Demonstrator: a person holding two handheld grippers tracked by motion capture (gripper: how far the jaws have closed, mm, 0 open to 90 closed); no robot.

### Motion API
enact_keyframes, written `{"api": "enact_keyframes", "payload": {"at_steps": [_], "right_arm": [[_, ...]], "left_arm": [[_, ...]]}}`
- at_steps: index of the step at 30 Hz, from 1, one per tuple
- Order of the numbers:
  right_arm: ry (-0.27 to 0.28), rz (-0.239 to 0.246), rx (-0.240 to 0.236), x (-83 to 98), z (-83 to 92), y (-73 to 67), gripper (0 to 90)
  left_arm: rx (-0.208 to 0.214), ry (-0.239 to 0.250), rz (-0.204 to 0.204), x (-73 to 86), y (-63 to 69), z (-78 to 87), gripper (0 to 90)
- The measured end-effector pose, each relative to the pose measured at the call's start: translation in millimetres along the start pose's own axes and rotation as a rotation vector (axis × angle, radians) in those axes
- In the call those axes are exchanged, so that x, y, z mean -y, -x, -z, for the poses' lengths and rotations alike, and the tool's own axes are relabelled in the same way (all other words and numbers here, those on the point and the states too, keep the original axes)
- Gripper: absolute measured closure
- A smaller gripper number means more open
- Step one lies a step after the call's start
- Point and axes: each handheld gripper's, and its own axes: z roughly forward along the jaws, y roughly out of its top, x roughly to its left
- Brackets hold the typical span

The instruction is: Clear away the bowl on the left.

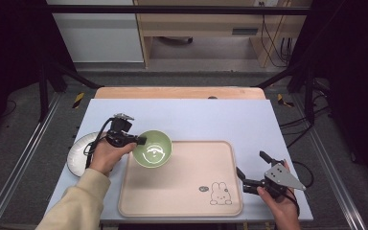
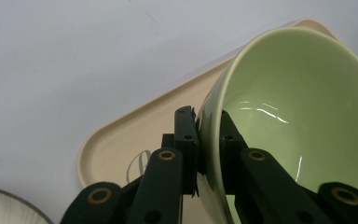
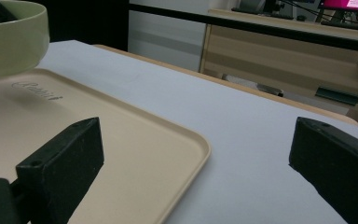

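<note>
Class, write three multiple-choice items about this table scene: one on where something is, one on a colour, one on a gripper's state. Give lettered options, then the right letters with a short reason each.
1. Where is the white plate?
A. on the table, left of the tray
B. in the tray's middle
C. under the right gripper

2. What colour is the bowl?
A. red
B. pale green
C. black

3. How do the left gripper's jaws stand?
A. wide open above the bowl
B. shut on the bowl's rim
C. shut on the tray's edge

Answers:
1 A: the high view shows the plate on the white table, beside the beige tray, behind the left hand.
2 B: the bowl is pale green inside and out.
3 B: the left gripper view shows one jaw inside and one outside the bowl's wall, pressed against it.
</note>
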Motion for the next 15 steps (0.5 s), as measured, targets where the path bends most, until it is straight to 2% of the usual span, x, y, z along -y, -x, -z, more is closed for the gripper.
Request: {"api": "enact_keyframes", "payload": {"at_steps": [15], "right_arm": [[0.007, -0.008, 0.004, -0.7, 1.3, 1.7, 3.2]], "left_arm": [[0.035, -0.025, -0.033, -7.5, 22.4, -22.9, 83.0]]}}
